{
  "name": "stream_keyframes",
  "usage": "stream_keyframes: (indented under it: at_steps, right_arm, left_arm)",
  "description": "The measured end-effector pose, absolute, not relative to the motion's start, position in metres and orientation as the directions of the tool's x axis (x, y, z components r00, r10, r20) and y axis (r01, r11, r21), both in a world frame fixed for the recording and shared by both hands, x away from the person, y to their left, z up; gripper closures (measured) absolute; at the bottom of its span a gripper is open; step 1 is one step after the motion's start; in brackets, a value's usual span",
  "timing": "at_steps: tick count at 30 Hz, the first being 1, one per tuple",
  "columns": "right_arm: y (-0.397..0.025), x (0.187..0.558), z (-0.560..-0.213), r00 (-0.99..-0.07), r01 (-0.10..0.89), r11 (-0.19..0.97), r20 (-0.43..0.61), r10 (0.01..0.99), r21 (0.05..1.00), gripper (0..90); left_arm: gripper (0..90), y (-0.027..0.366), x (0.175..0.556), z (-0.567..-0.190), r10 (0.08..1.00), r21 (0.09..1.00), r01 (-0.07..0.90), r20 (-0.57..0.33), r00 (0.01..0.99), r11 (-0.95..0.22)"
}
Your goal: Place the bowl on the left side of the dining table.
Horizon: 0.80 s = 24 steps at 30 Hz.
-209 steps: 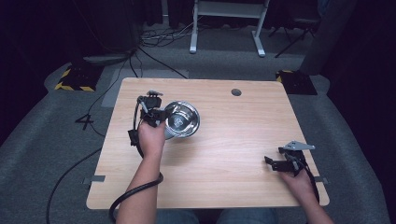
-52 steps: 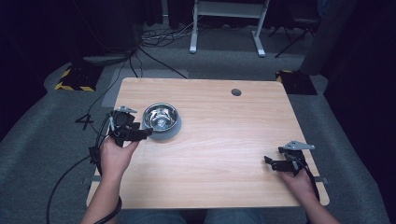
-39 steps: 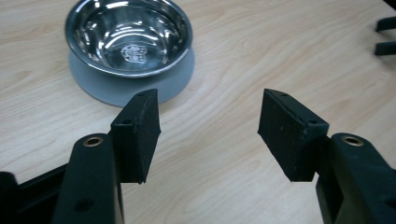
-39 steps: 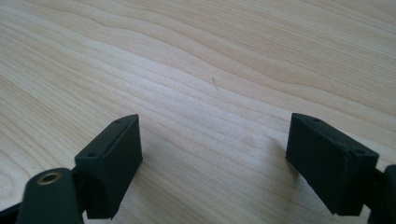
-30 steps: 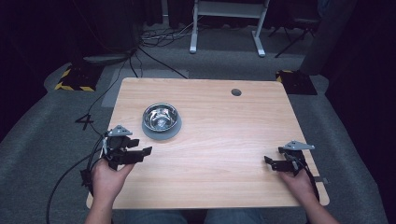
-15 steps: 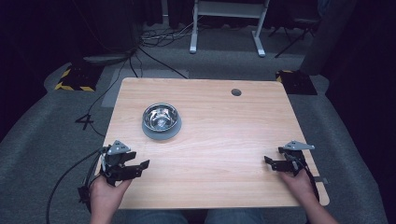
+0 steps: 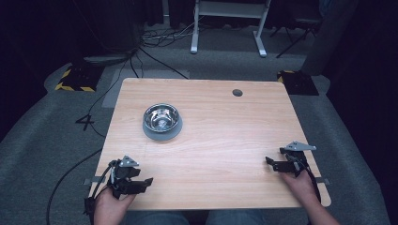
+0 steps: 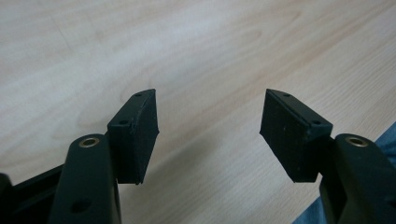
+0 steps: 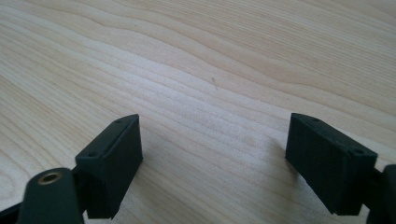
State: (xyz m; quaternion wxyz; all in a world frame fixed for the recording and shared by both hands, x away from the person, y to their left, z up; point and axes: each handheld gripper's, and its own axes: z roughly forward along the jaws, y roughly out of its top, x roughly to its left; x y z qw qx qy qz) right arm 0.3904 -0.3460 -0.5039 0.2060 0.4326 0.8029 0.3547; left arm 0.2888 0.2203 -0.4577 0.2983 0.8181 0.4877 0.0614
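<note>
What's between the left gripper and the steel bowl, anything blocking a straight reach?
Nothing visible. The left gripper sits open at the table's near-left corner; the steel bowl stands farther in, slightly to its right, with bare wood between them. The right gripper is far off at the right edge.

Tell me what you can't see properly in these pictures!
- Bowl: in the high view its bottom is only glare, too small to tell if anything lies inside.
- Left tongs: the high view shows them too small to judge their gap.
- Blue patch: cut off by the left gripper view's bottom edge.
</note>
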Motion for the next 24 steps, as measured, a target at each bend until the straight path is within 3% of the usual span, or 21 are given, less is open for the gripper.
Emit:
stream_keyframes:
  at_steps: [7,15,24]
  right_arm:
    - [-0.346,0.39,-0.504,-0.541,0.548,0.374,-0.024,0.841,0.748,18.9]
    - [-0.346,0.39,-0.504,-0.541,0.549,0.374,-0.024,0.841,0.748,18.9]
    - [-0.346,0.39,-0.504,-0.539,0.551,0.369,-0.019,0.842,0.749,18.9]
  left_arm:
    - [36.6,0.22,0.284,-0.471,0.851,0.524,0.77,-0.149,0.503,-0.363]
    - [33.4,0.215,0.278,-0.486,0.851,0.584,0.73,-0.119,0.511,-0.356]
    - [14.7,0.216,0.276,-0.504,0.834,0.688,0.615,-0.026,0.551,-0.384]
